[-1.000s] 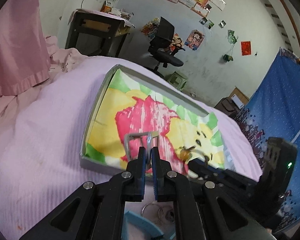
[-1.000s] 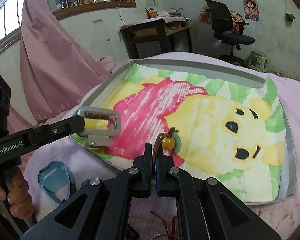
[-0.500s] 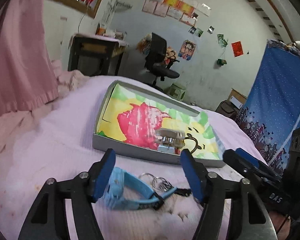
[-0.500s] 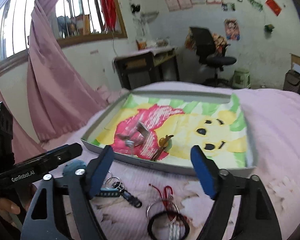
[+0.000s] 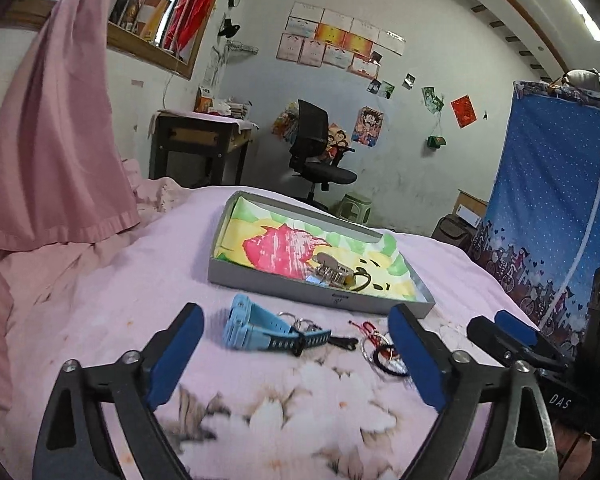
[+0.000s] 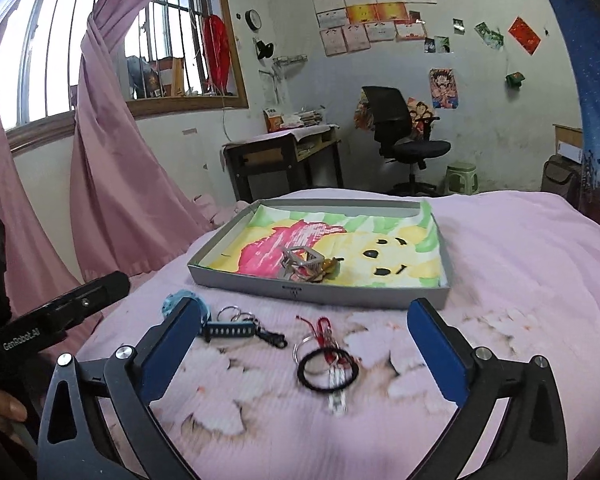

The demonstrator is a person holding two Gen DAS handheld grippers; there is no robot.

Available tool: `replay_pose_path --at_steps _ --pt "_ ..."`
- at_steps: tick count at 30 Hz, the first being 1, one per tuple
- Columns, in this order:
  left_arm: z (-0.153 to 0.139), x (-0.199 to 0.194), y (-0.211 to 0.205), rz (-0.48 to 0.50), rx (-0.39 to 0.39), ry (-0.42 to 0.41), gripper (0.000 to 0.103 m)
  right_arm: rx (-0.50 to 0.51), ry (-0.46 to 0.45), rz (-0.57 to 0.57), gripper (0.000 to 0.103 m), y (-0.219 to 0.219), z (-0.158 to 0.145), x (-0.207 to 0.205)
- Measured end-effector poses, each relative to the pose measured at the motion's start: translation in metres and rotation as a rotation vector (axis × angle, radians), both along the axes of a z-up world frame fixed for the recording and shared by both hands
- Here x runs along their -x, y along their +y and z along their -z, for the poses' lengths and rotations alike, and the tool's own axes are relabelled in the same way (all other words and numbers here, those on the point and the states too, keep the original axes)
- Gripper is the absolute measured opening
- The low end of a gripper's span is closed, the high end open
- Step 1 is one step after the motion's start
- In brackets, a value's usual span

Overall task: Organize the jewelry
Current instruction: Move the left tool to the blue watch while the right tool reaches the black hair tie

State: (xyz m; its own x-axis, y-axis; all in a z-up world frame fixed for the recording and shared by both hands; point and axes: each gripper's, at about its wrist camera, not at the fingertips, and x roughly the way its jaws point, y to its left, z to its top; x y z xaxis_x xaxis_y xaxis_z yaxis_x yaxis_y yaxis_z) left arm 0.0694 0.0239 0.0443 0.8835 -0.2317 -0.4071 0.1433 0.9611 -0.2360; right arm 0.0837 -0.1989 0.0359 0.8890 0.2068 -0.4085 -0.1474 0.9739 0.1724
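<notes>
A grey tray (image 5: 320,297) (image 6: 320,294) with a bright cartoon lining lies on the pink bed. In it rest a silver metal clasp piece (image 5: 332,269) (image 6: 302,263) and an amber bead pendant (image 5: 361,281) (image 6: 331,266), side by side. On the sheet before the tray lie a blue watch (image 5: 256,325) (image 6: 180,299), key rings (image 5: 300,322) (image 6: 234,314), and a black ring with red string (image 5: 382,354) (image 6: 327,365). My left gripper (image 5: 296,317) and right gripper (image 6: 304,309) hover over these, jaws opening wide, gripping nothing.
A pink curtain (image 6: 112,184) hangs at the left under a barred window. Beyond the bed stand a dark desk (image 6: 284,160), a black office chair (image 6: 404,144) and a green stool (image 6: 462,178). A blue fabric wardrobe (image 5: 556,208) borders the right side.
Both grippers let go of the silver piece and the amber pendant in the tray, opened wide, and drew back and up from the tray over the loose items.
</notes>
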Motion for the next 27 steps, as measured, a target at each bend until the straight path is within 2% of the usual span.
replay_pose_path --at_steps 3,9,14,17,24,26,27 --pt "0.005 0.01 0.0 -0.011 -0.01 0.001 0.096 0.01 0.0 0.007 0.102 -0.002 0.002 0.012" --pt "0.021 0.013 -0.007 -0.001 -0.095 0.018 0.097 0.063 0.018 0.01 0.102 -0.005 0.015 0.023" --pt "0.033 0.007 -0.011 0.012 -0.138 0.059 0.097 0.111 0.1 0.015 0.102 -0.007 0.031 0.014" --pt "0.037 0.001 -0.011 0.018 -0.134 0.088 0.097 0.123 0.162 0.025 0.102 -0.006 0.038 0.003" --pt "0.042 -0.02 -0.005 0.02 -0.132 0.131 0.097 0.08 0.248 0.005 0.101 -0.007 0.049 -0.019" --pt "0.042 -0.026 -0.004 0.017 -0.126 0.143 0.097 0.069 0.27 0.002 0.1 -0.007 0.051 -0.026" --pt "0.043 -0.03 -0.003 0.015 -0.12 0.151 0.097 0.068 0.277 0.003 0.095 -0.006 0.053 -0.029"
